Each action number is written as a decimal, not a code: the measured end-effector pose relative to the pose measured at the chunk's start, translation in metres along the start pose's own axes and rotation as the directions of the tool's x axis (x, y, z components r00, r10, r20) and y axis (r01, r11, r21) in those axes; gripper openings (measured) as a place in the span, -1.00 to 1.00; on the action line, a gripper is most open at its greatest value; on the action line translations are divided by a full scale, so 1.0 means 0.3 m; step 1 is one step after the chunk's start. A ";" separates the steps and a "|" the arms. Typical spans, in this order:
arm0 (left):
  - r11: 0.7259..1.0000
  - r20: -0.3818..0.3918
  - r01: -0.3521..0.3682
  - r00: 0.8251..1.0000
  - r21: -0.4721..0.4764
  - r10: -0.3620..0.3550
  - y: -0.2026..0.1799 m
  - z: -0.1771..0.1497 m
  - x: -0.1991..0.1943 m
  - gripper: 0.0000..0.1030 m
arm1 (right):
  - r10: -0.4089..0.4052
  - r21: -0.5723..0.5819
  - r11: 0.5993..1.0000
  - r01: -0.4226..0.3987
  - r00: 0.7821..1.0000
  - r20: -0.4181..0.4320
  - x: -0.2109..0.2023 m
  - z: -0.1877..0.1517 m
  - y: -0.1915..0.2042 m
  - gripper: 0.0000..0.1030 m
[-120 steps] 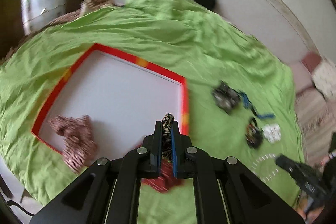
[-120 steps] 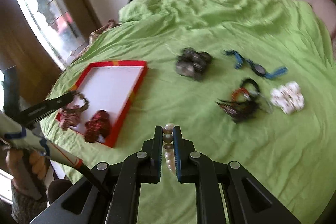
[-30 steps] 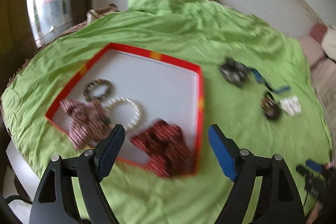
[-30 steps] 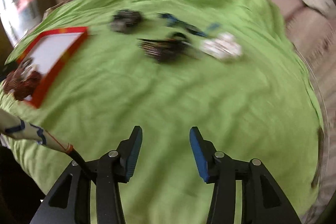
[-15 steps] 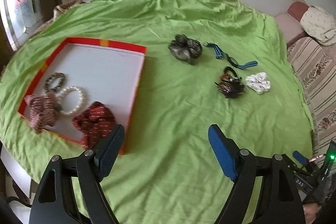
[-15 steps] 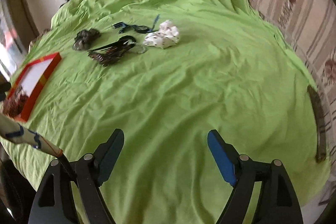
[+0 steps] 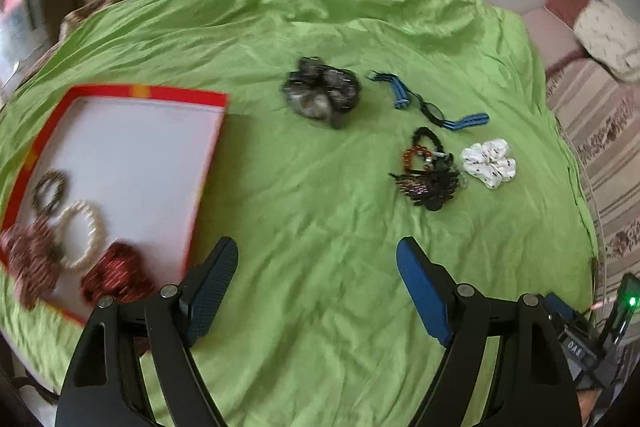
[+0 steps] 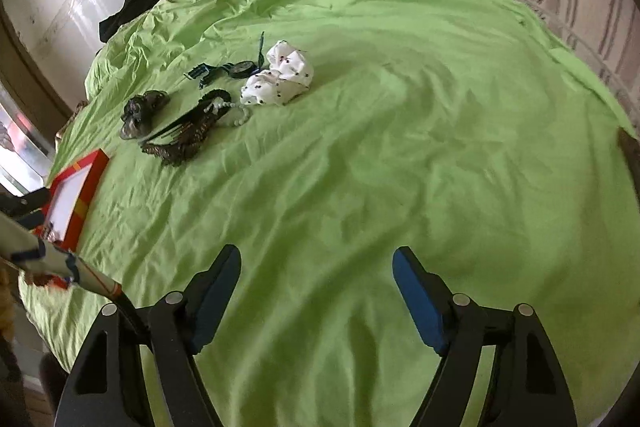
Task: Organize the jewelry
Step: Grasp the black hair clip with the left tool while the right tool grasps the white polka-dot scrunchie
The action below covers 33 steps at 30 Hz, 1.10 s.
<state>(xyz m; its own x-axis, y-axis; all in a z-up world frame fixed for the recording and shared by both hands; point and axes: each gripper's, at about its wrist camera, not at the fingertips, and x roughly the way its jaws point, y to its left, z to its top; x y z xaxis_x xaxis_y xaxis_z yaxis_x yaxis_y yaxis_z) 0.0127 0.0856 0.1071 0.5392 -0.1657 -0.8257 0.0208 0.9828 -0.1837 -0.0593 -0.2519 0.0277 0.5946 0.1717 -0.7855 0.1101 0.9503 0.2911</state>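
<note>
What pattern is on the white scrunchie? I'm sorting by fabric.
White with small dark specks; the white scrunchie shows best in the right wrist view.

Green-sheeted bed (image 7: 320, 27) bearing red-rimmed tray (image 7: 180, 94), grey scrunchie (image 7: 322, 97), blue band (image 7: 432, 107), dark beaded pile (image 7: 430, 179), white scrunchie (image 7: 490, 167).

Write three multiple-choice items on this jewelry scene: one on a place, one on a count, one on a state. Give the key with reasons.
1. Where does the white pearl bracelet lie?
A. in the red-rimmed tray
B. on the green sheet
C. in the left gripper

2. How many pieces lie in the tray?
A. two
B. four
C. six

3. How do both grippers stand?
A. shut on beads
B. shut, empty
C. open, empty

Key: 1 A, it rests on the tray's white floor. 2 B, two bracelets and two scrunchies. 3 C, the left gripper's and the right gripper's jaws are wide apart with only sheet between.
</note>
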 end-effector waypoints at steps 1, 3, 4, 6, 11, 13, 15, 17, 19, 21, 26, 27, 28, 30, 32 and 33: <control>1.000 -0.002 0.003 1.000 0.023 -0.003 -0.021 0.008 0.019 0.57 | 0.007 0.001 1.000 -0.007 1.000 0.001 0.009 0.012 0.002 0.59; 0.996 -0.010 0.005 1.000 0.089 -0.004 -0.081 0.028 0.063 0.57 | 0.020 0.000 1.000 -0.020 1.000 0.011 0.028 0.044 0.013 0.59; 0.992 -0.013 0.008 1.000 0.129 -0.006 -0.117 0.038 0.085 0.56 | 0.028 0.000 1.000 -0.028 0.999 0.019 0.038 0.065 0.018 0.58; 0.979 -0.011 0.009 1.000 0.204 -0.007 -0.180 0.055 0.117 0.57 | 0.041 0.002 0.999 -0.042 0.999 0.026 0.050 0.093 0.022 0.58; 0.925 -0.013 0.015 1.000 0.379 -0.011 -0.344 0.109 0.227 0.56 | 0.072 0.032 0.997 -0.074 0.996 0.049 0.095 0.182 0.011 0.58; 0.912 -0.033 0.033 0.999 0.409 -0.022 -0.384 0.123 0.271 0.56 | 0.086 0.050 0.995 -0.089 0.995 0.055 0.116 0.222 0.002 0.58; 0.898 -0.052 0.046 0.998 0.437 -0.026 -0.421 0.136 0.324 0.56 | 0.111 0.071 0.991 -0.115 0.992 0.057 0.149 0.278 -0.004 0.58; 0.892 -0.062 0.039 0.998 0.451 -0.012 -0.438 0.147 0.369 0.56 | 0.125 0.082 0.988 -0.130 0.991 0.055 0.180 0.328 -0.006 0.58; 0.896 -0.077 0.047 0.997 0.441 -0.015 -0.440 0.157 0.401 0.56 | 0.137 0.089 0.986 -0.141 0.989 0.053 0.221 0.386 -0.001 0.58; 0.908 -0.100 0.066 0.995 0.414 -0.027 -0.430 0.166 0.428 0.56 | 0.133 0.088 0.987 -0.136 0.990 0.039 0.267 0.430 0.010 0.58; 0.916 -0.161 0.109 0.986 0.386 -0.049 -0.415 0.143 0.469 -0.49 | 0.079 0.084 0.993 -0.078 0.997 -0.019 0.384 0.473 0.021 0.19; 0.918 -0.166 0.119 0.984 0.378 -0.060 -0.412 0.136 0.467 -0.68 | 0.072 0.085 0.994 -0.069 0.997 -0.031 0.393 0.473 0.018 -0.03; 0.921 -0.165 0.133 0.983 0.366 -0.077 -0.411 0.132 0.456 -0.79 | 0.074 0.092 0.993 -0.069 0.996 -0.055 0.410 0.472 0.015 -0.57; 0.926 -0.143 0.123 0.987 0.357 -0.076 -0.410 0.125 0.427 -0.80 | 0.093 0.112 0.990 -0.085 0.993 -0.076 0.411 0.463 0.002 -0.80; 0.932 -0.137 0.151 0.984 0.329 -0.110 -0.397 0.118 0.383 -0.81 | 0.096 0.110 0.990 -0.090 0.994 -0.057 0.369 0.454 0.001 -0.84; 0.934 -0.129 0.163 0.983 0.318 -0.127 -0.388 0.116 0.353 -0.83 | 0.097 0.105 0.990 -0.091 0.994 -0.054 0.351 0.449 0.002 -0.85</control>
<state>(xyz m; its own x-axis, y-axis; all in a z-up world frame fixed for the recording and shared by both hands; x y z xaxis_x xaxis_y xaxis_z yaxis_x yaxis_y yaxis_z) 0.0966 -0.0434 0.0597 0.4186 -0.2987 -0.8576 0.3747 0.9171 -0.1365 0.1107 -0.2681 0.0189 0.5589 0.2768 -0.7817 0.1390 0.8980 0.4174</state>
